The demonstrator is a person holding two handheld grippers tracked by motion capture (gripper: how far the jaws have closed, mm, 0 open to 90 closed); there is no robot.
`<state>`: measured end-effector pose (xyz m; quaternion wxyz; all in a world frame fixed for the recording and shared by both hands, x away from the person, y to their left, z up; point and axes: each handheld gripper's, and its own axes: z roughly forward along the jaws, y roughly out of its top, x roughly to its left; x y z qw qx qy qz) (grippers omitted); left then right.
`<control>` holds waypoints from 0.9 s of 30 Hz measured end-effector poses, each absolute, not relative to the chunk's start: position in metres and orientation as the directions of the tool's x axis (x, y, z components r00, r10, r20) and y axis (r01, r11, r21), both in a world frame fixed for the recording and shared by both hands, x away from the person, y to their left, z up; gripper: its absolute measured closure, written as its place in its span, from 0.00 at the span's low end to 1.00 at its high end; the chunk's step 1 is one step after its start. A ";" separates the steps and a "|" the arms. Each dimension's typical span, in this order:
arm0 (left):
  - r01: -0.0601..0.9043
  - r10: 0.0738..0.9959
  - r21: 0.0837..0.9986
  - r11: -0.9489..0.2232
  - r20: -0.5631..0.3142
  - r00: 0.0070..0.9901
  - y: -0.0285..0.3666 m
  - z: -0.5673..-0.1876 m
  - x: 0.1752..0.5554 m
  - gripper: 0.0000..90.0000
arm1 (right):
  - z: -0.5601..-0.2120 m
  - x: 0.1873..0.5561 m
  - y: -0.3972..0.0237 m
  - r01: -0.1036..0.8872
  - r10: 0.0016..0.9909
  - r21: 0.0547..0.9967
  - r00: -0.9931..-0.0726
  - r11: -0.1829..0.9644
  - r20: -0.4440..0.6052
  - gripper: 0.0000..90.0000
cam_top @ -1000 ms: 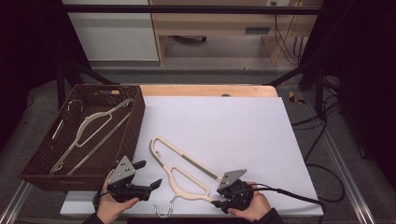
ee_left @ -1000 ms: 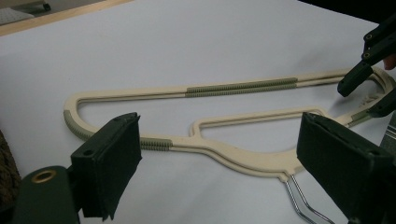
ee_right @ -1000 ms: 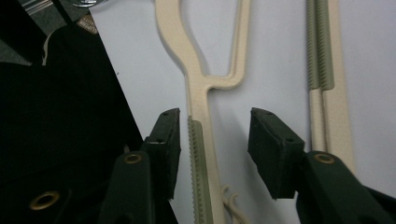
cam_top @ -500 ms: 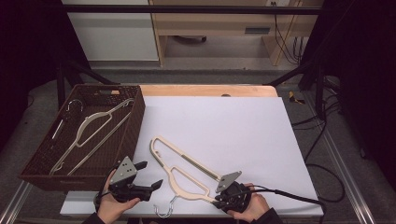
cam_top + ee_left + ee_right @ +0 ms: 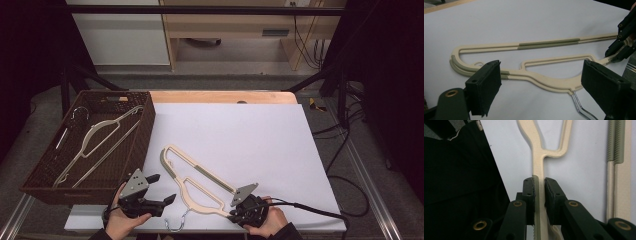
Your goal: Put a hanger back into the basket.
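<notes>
A cream plastic hanger [image 5: 200,186] with a metal hook [image 5: 177,225] lies flat on the white sheet [image 5: 240,135] near the front edge. My right gripper [image 5: 234,215] holds the hanger's right end. In the right gripper view its jaws [image 5: 539,191] have just been closing, and both pads now press on the hanger's arm [image 5: 537,150]. My left gripper [image 5: 164,188] stands open just left of the hanger. In the left gripper view the wide-apart pads [image 5: 486,87] frame the hanger [image 5: 549,83] without touching it, and the right gripper [image 5: 621,42] shows at the far end.
A dark woven basket [image 5: 145,135] stands at the left edge of the sheet. It holds another pale hanger [image 5: 95,142] and a metal hook [image 5: 77,115]. A black cable [image 5: 310,210] trails right from the right gripper. The bare wooden table edge [image 5: 220,96] runs along the back.
Both hands and the hanger keep their places. The right gripper sits slightly tighter against the hanger's right end than before.
</notes>
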<state>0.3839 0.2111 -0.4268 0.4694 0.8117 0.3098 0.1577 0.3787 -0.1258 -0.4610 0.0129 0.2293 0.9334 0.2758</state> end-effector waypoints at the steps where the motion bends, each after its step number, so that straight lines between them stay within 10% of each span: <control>1: 0.355 0.649 0.859 -0.369 -0.035 0.760 0.211 -0.427 0.384 0.18 | -0.461 0.379 -0.126 0.417 0.431 0.523 -0.897 0.744 0.102 0.88; 27: 0.390 0.581 0.795 -0.464 -0.059 0.812 0.187 -0.438 0.377 0.31 | -0.454 0.382 -0.128 0.455 0.449 0.564 -0.879 0.689 0.161 0.88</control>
